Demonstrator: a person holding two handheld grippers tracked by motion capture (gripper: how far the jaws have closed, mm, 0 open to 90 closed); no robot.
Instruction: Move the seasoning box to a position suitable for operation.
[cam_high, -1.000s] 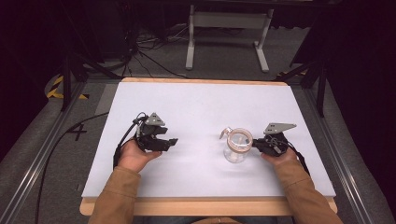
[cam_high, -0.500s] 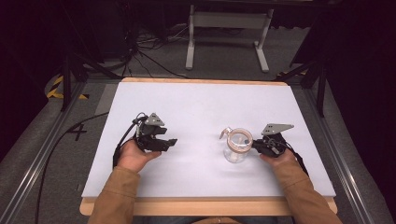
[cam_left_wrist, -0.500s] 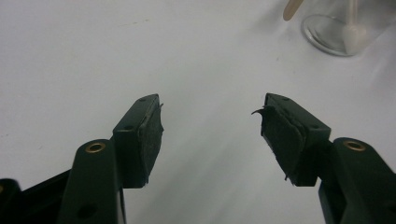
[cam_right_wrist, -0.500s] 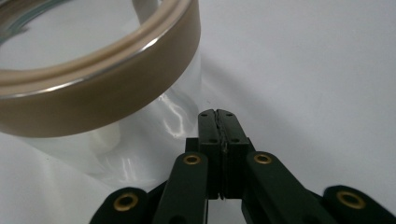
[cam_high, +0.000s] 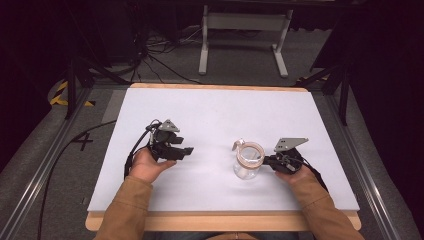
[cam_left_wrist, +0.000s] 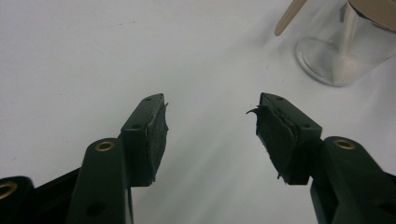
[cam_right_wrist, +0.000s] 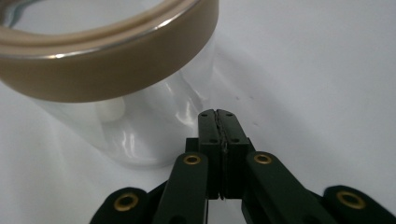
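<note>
The glass jar (cam_high: 248, 161) stands right in front of my right fingers (cam_right_wrist: 208, 128), just at their tips. Those fingers are pressed together with nothing between them. They have crept a bit closer to the jar than a moment ago, so I think I am about to nudge it. My left fingers (cam_left_wrist: 149, 135) are apart, well away from the jar over the white surface (cam_high: 225, 110), and have hardly moved.

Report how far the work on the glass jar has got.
Done: nothing visible yet; the jar stands upright on the table. In hand: the right gripper, shut and empty, sits by the jar's wall; whether it touches is unclear. The left gripper is open, well apart from the jar. Left: probably gripping the jar.
</note>
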